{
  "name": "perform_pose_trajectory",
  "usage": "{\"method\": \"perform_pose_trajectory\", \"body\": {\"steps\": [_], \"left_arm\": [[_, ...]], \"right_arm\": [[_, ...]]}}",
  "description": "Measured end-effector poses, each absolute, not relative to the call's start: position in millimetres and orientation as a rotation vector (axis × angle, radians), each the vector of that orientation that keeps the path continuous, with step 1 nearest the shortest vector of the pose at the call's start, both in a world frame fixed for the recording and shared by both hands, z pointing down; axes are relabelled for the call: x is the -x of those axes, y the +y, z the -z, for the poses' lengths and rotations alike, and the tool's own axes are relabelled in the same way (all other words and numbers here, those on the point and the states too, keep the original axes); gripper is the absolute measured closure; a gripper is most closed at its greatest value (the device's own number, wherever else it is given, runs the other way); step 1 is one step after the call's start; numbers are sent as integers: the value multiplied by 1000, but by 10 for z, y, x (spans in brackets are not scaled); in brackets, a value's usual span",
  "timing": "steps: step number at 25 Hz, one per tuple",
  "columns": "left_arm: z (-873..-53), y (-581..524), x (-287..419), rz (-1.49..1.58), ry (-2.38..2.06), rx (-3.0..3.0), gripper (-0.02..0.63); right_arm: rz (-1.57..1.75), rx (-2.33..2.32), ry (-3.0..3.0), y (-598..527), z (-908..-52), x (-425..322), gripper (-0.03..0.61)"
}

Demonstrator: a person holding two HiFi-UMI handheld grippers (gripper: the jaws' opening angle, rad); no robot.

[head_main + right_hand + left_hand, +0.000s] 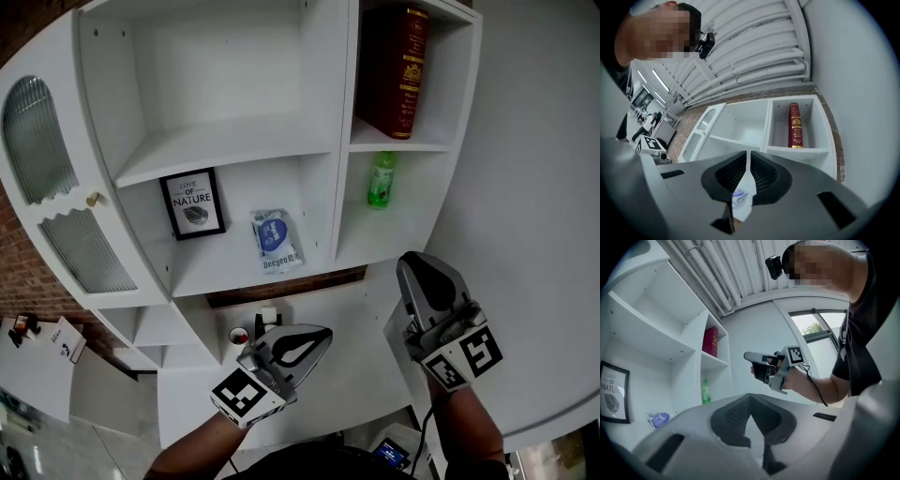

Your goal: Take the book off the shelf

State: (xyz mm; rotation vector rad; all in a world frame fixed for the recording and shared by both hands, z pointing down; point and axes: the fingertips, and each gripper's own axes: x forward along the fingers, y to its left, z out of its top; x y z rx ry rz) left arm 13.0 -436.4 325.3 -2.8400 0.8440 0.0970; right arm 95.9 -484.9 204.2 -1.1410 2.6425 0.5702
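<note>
- Both forearms reach forward from the bottom of the head view; the left gripper (pixel 325 332) is low at centre, and the right gripper (pixel 412 264) is farther right and nearer the white shelf unit (pixel 234 141)
- Left gripper jaws are together at the tip with nothing between them
- Right gripper jaws are pressed together and empty
- The red book (pixel 405 70) stands in the top right compartment, well apart from both grippers
- Only the head view shows the green bottle (pixel 381 180), the framed picture (pixel 193 203) and the blue-white packet (pixel 276 240) together
- The left gripper view shows the right gripper side-on, with a hand (pixel 761 370) wrapped round it
</note>
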Motion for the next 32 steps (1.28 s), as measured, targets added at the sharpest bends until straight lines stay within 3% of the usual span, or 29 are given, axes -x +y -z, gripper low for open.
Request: {"method": "perform_pose_trajectory", "body": {"steps": [8,25,32], "left_arm": [[-3062,-4634,-255,-104,854,2815,609],[-2943,-4944,-427,-59,892,2730,609],[-2823,-5030,-490,-73,895,2711,609]], "right_arm": [[-700,1114,2529,-5260,-1055,-1186,548],[-637,1187,2492,-6481,80,-1355,334],[-543,1300,2513,-7040,100,-1398,301]]}}
